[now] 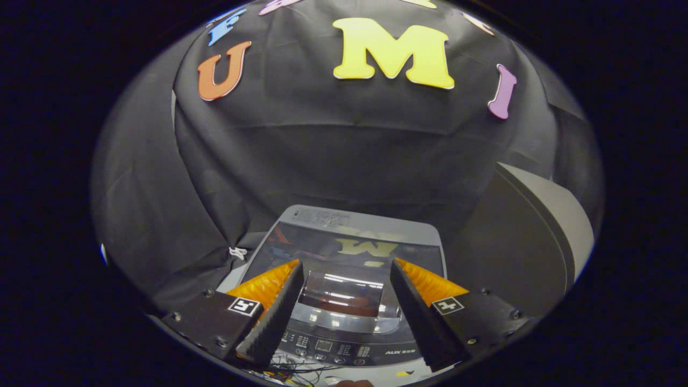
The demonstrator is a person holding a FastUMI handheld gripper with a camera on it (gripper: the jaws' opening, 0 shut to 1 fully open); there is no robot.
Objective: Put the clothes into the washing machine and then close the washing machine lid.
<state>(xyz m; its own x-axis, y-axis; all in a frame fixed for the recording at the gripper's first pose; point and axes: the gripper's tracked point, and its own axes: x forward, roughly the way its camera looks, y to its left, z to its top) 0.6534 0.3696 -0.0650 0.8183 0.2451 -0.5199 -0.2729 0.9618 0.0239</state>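
The gripper [346,269] hung in the air above a top-loading washing machine [344,279], its two fingers spread wide apart with nothing held between them. One finger [271,317] and the other finger [424,317] pointed forward and down, each carrying a small square marker near its base.

The washing machine stood directly below and just ahead of the fingers. Its lid [344,250] lay flat and shut, and its glossy dark glass threw back reflections from the booth. Through the gap between the fingers, a clear window [344,293] in the lid showed, with a reddish shape visible under it; whether that was clothing could not be told. Nearer than the window, still between the fingers, ran the control panel [333,346] with rows of small buttons and a small display. Below the panel, close under the gripper, a tangle of thin wires [290,371] lay on a pale surface.

Beyond the machine, the black cloth wall [333,156] of the booth rose behind it. To the right of the fingers, a large grey curved object [543,226] stood beside the machine.
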